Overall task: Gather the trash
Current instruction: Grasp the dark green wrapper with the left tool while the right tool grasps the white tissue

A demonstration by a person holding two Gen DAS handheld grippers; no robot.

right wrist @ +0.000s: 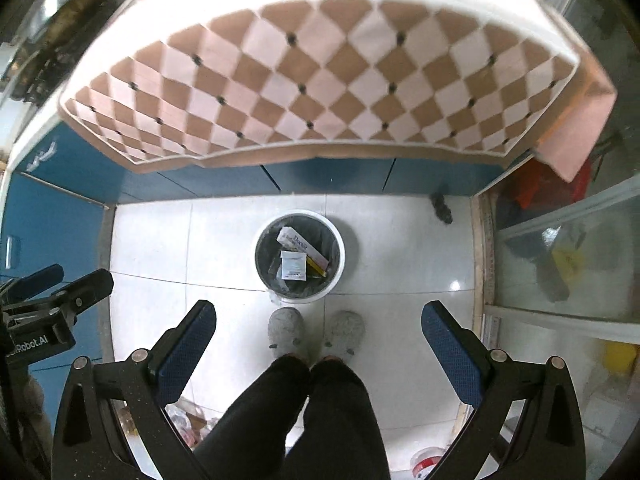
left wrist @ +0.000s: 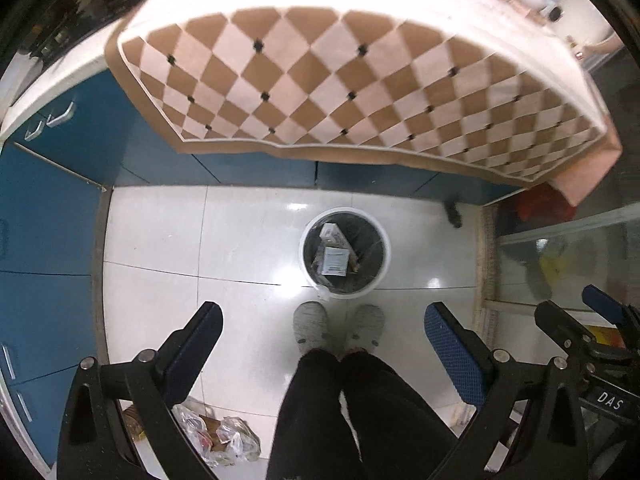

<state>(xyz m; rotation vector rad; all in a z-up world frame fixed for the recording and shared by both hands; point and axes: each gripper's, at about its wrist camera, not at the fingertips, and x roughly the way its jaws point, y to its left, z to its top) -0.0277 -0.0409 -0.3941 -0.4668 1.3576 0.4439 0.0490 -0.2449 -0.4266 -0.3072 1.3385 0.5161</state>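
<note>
A round white trash bin (left wrist: pixel 380 240) with a dark liner stands on the white tiled floor just ahead of the person's grey slippers; it also shows in the right wrist view (right wrist: pixel 339 254). Inside lie white cartons (left wrist: pixel 335 261) and a yellow box (right wrist: pixel 316 266). My left gripper (left wrist: pixel 324 320) is open and empty, held high above the floor. My right gripper (right wrist: pixel 319 316) is open and empty too, beside the left one. Each gripper shows at the edge of the other's view.
A table with a brown-and-pink checked cloth (left wrist: pixel 340 80) overhangs blue cabinets (left wrist: pixel 48 220) beyond the bin. Crumpled plastic bags (left wrist: pixel 216 436) lie on the floor at lower left. A glass door (right wrist: pixel 560 256) is at right. The person's legs (right wrist: pixel 312 412) stand between the fingers.
</note>
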